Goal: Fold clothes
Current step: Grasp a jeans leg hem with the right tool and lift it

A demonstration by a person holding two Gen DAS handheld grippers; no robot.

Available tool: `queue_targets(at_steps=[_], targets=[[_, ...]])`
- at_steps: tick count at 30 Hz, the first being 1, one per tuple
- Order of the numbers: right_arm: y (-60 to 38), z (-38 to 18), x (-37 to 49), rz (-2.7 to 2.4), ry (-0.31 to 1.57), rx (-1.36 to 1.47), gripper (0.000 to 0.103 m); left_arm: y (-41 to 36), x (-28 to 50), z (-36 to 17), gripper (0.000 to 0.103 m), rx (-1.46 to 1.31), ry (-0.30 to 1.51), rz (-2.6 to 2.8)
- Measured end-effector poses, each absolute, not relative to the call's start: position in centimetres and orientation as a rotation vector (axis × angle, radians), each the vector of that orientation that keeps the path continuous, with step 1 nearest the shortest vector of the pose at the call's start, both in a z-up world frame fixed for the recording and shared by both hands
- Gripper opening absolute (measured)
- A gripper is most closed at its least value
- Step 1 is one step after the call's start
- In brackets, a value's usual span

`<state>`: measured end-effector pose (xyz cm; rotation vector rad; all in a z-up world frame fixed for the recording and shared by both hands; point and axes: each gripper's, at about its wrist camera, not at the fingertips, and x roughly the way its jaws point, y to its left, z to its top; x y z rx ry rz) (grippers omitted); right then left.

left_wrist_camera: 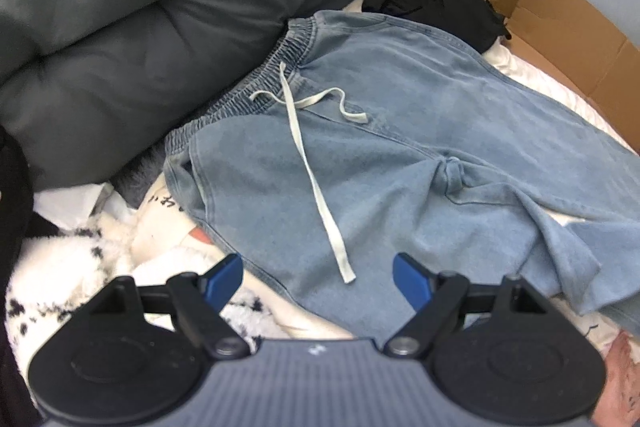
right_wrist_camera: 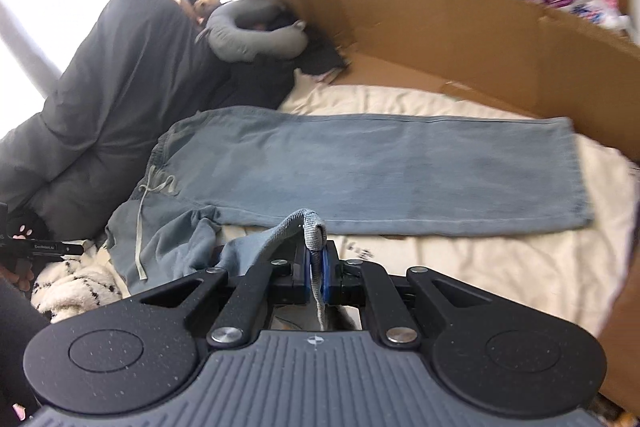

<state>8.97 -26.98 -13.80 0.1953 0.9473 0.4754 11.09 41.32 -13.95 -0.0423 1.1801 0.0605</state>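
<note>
R gripper [right_wrist_camera: 316, 263] clamped on near leg of jeans [right_wrist_camera: 400, 171], mid-fold probably; L gripper [left_wrist_camera: 318, 277] wide open, empty, above the hip. Next: carry leg over far leg.

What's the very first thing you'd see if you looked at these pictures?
The big light-blue jeans spread across the cream bedsheet, one leg lying flat and long. The right gripper pinches a fold of the other leg between its blue fingers, lifting it off the bed. Near the elastic waistband, a pale drawstring trails down the denim, just ahead of the open left gripper.
</note>
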Motion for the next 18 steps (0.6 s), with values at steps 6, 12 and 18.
queue_targets(at_steps=[6,12,18], targets=[[-30.1,-12.4,5.1,0.434,0.953,0.203,0.003,41.3,9.9,-14.1,0.084,-0.039,1.19,0.039],[-32.9,-12.0,1.5,0.394,0.966,0.231,0.003,41.7,9.6,-14.0,0.084,-0.024,1.2,0.063],[-35.4,-11.9,-1.8,0.36,0.975,0.265,0.002,42.0,9.5,-13.4,0.084,-0.018,1.2,0.082]])
